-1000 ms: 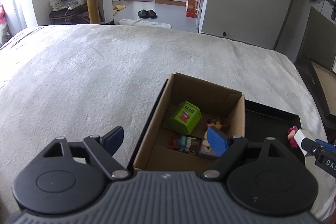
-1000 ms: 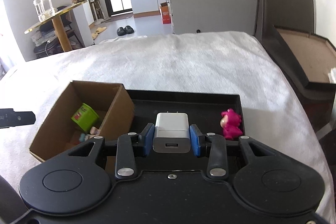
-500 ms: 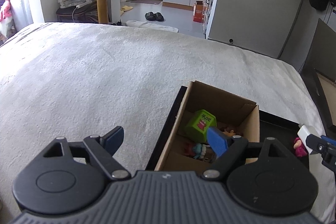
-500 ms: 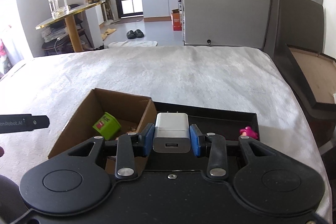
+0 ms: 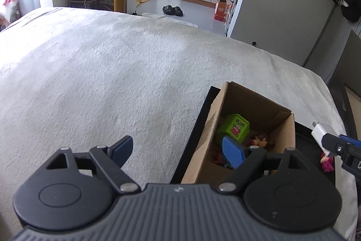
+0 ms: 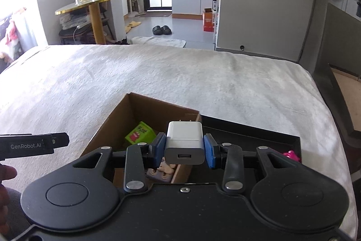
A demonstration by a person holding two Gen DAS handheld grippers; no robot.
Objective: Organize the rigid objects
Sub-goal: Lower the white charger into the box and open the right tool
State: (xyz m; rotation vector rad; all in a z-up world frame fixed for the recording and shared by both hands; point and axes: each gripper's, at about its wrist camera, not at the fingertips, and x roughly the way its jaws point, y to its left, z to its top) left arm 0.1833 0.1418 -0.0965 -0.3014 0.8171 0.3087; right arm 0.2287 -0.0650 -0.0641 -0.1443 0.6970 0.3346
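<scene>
Carrying step: across the bed [image 6: 203, 73], your cardboard box [image 6: 117, 119] sits in the black tray [image 6: 259, 134]; your right gripper [image 6: 184, 147] fingers clench the white charger [image 6: 184, 139] above its rim. Left gripper [image 5: 178, 148] stands released. Next, centre and let go.

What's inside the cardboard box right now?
Inside the cardboard box: a green cube toy and small figurines. The left gripper hides the near floor.
</scene>
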